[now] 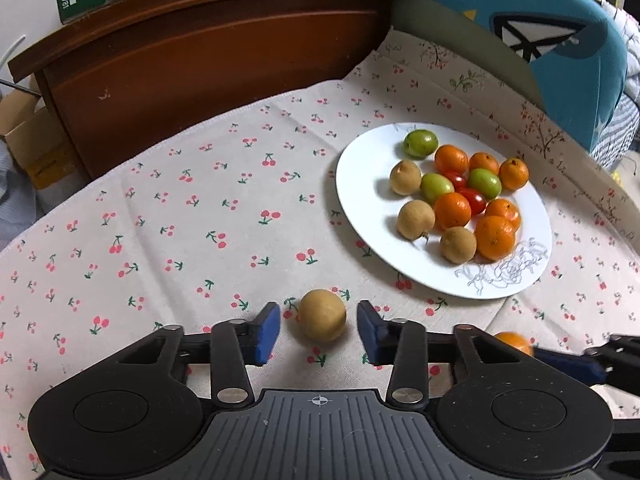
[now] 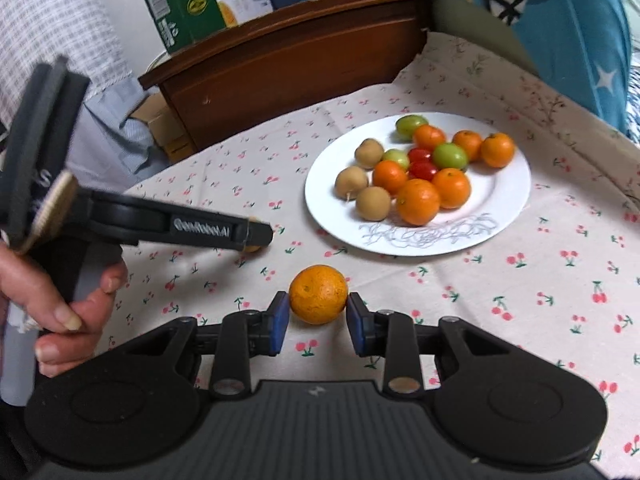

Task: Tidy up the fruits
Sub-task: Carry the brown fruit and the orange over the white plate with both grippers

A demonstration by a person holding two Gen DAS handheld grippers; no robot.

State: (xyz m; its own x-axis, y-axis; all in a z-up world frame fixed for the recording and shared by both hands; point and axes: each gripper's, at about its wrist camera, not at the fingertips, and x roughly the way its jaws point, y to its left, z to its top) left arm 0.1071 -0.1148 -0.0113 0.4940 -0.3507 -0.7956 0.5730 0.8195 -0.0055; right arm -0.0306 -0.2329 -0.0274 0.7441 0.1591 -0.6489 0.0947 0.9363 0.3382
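Observation:
A tan round fruit (image 1: 322, 314) lies on the cherry-print cloth between the open blue pads of my left gripper (image 1: 318, 330), with gaps on both sides. An orange (image 2: 318, 294) lies on the cloth between the pads of my right gripper (image 2: 317, 322), which stand very close to it; contact is unclear. The orange also shows in the left wrist view (image 1: 513, 342). A white plate (image 1: 360, 208) holds several oranges, tan fruits, green fruits and cherry tomatoes; it also shows in the right wrist view (image 2: 504, 200). The left gripper appears from the side in the right wrist view (image 2: 256, 236).
A dark wooden headboard (image 1: 208, 60) runs along the far edge of the cloth. Cardboard boxes (image 2: 188, 4) stand behind it. A blue cushion (image 1: 560, 40) sits at the far right. A hand (image 2: 72, 304) holds the left gripper's handle.

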